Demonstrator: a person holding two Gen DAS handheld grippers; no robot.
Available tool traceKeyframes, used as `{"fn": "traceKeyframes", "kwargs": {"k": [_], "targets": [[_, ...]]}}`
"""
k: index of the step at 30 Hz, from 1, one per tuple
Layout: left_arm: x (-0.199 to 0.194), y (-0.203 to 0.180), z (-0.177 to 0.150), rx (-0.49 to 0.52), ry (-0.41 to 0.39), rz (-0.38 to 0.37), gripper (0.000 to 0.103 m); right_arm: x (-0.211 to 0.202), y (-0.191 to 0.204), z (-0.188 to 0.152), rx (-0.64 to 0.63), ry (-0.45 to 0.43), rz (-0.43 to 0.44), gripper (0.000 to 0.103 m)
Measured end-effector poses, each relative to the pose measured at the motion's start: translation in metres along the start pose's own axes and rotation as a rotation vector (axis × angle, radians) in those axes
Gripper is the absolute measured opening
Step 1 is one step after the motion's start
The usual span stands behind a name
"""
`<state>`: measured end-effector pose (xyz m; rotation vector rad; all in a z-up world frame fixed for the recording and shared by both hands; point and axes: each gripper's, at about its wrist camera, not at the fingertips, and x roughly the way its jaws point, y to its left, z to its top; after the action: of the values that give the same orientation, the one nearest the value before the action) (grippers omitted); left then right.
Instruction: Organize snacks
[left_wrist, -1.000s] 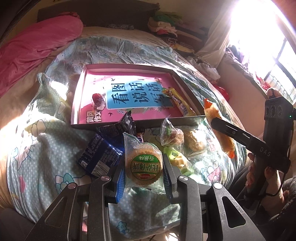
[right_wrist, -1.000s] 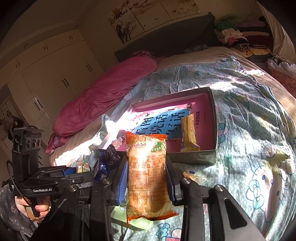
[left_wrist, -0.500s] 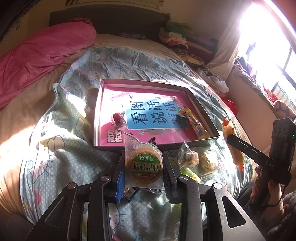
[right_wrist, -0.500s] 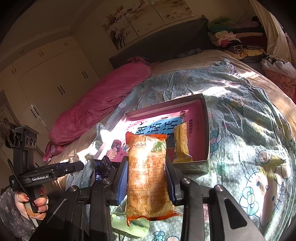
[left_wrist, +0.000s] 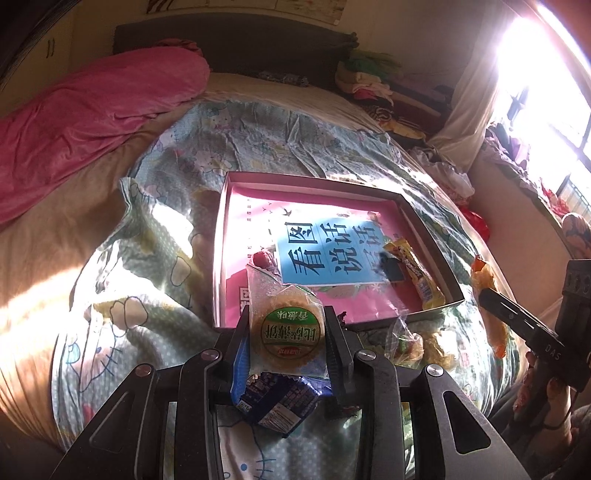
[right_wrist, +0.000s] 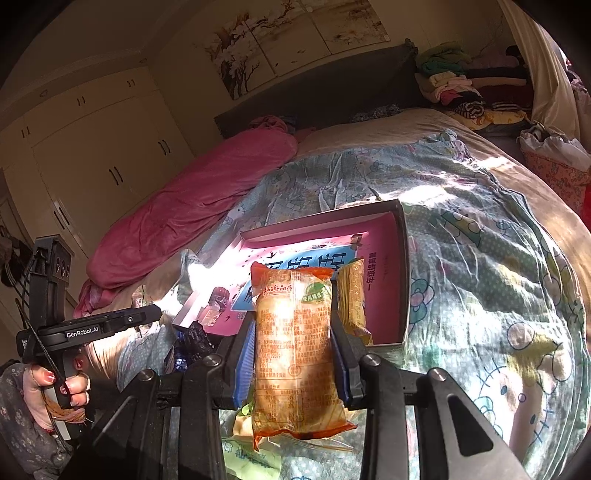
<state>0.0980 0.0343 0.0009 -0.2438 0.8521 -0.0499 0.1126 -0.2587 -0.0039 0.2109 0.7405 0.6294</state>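
A shallow pink-lined box (left_wrist: 221, 236) (right_wrist: 403, 258) lies on the bed with a blue-and-pink book inside. My left gripper (left_wrist: 287, 334) is shut on a round cake in clear wrap with a green label (left_wrist: 288, 332), held above the box's near edge. My right gripper (right_wrist: 293, 326) is shut on a long orange snack pack (right_wrist: 295, 343), just short of the box's near side. A yellow snack bar (left_wrist: 415, 273) (right_wrist: 352, 295) and a small red candy (left_wrist: 260, 258) lie in the box.
A blue wrapper (left_wrist: 277, 400) and small clear-bagged snacks (left_wrist: 413, 341) lie on the cartoon-print quilt (right_wrist: 480, 258) in front of the box. A pink duvet (left_wrist: 81, 110) lies along the left of the bed. Folded clothes (right_wrist: 454, 85) are piled by the headboard. A hand (right_wrist: 55, 387) holds the other gripper.
My left gripper has carried the round cake up and forward from the snack pile to the box's near edge. The right gripper has kept its orange pack and barely moved.
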Motion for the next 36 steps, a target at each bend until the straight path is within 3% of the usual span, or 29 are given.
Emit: {"fn": "traceKeyframes", "kwargs": {"k": [20, 36], "targets": [[0.039, 0.004, 0.014, 0.0, 0.023, 0.086, 0.035, 0.007, -0.022, 0.016, 0.031, -0.03, -0.039, 0.036], [0.068, 0.007, 0.013, 0.001, 0.076, 0.098, 0.035, 0.018, -0.027, 0.021, 0.024, -0.026, -0.062, 0.036]]}}
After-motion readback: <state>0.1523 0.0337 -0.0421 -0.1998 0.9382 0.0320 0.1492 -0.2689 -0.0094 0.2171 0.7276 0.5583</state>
